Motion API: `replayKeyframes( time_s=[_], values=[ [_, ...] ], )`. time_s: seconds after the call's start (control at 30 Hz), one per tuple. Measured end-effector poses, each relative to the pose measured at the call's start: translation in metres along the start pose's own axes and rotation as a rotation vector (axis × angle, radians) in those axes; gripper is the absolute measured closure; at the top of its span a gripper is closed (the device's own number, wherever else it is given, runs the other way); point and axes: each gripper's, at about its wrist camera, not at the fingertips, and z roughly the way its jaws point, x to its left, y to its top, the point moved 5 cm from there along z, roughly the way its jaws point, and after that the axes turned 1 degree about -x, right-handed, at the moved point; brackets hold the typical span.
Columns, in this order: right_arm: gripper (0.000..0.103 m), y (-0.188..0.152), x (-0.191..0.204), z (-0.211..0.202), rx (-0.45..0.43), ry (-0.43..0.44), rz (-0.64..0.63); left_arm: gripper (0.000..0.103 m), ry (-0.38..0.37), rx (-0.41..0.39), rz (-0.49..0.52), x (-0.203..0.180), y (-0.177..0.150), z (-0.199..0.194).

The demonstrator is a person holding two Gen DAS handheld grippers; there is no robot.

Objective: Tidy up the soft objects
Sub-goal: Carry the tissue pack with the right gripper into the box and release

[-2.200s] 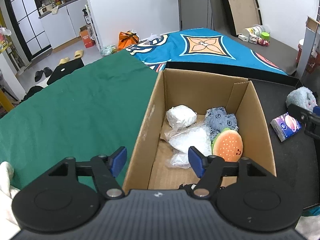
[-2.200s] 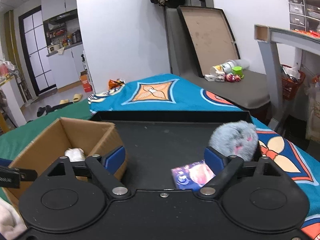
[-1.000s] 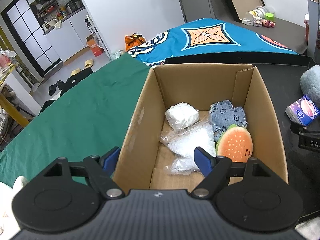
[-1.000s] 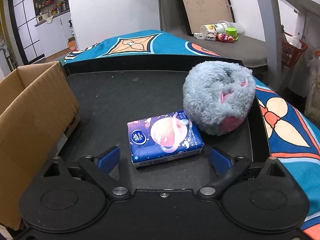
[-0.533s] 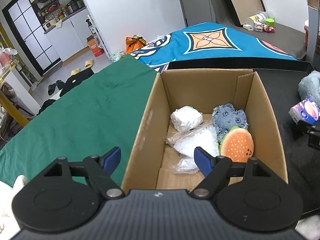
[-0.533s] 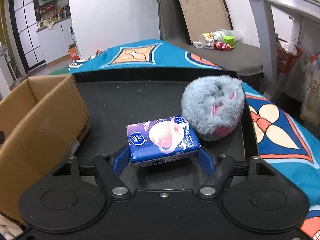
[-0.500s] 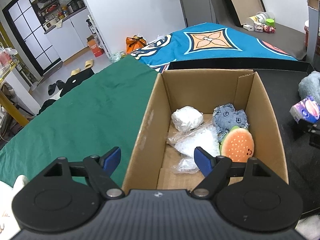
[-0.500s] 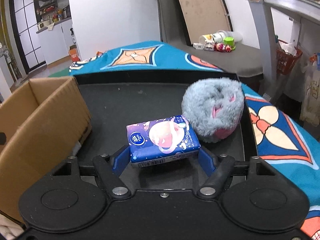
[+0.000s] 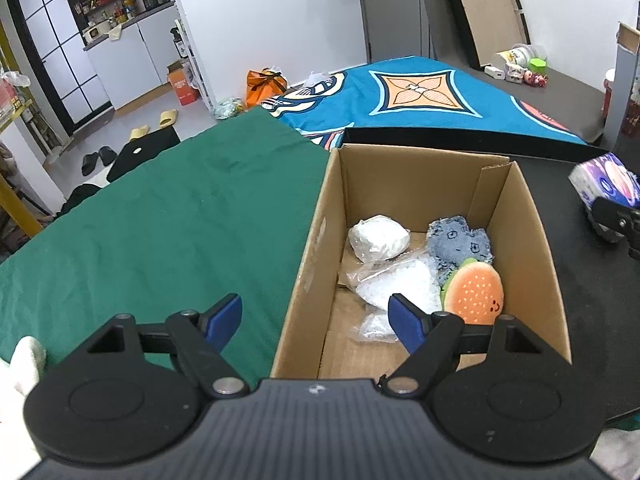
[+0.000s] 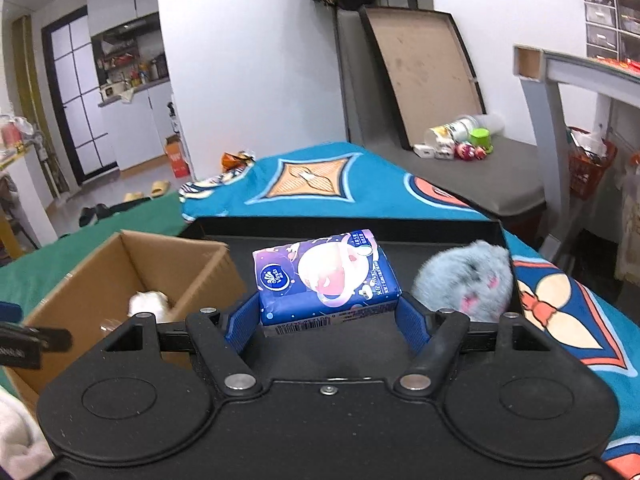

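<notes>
Now the right tongs (image 10: 326,316) clamp the purple soft tissue pack (image 10: 326,280) above the black tray (image 10: 400,228), so carry it level over the brown cardboard box (image 9: 536,216) while the left tongs (image 9: 316,316), apart, stay clear.

A green cloth (image 9: 160,216) is spread beside a patterned blue blanket (image 9: 420,96); yellow slippers (image 9: 154,124) are left on the floor.

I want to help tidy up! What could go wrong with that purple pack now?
The right tongs pinch the tissue pack only near its lower edge, so it might slip out. The cardboard box wall stands between pack and opening, so a low carry might bump it.
</notes>
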Motion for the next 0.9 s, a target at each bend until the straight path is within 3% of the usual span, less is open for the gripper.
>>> replayKeyframes(
  time_s=[0.5,0.7,0.9],
  values=[
    [0.032,0.015,0.062,-0.012,-0.013,0.128,-0.059,0.029,-0.083,-0.011,-0.049,0.022,-0.006,-0.004],
    [0.032,0.014,0.087,-0.013,0.009,0.187,-0.082,0.041,-0.103,-0.012,-0.083,0.032,-0.008,-0.004],
    [0.032,0.014,0.105,-0.014,0.027,0.236,-0.095,0.066,-0.135,0.005,-0.110,0.038,-0.013,-0.006]
  ],
)
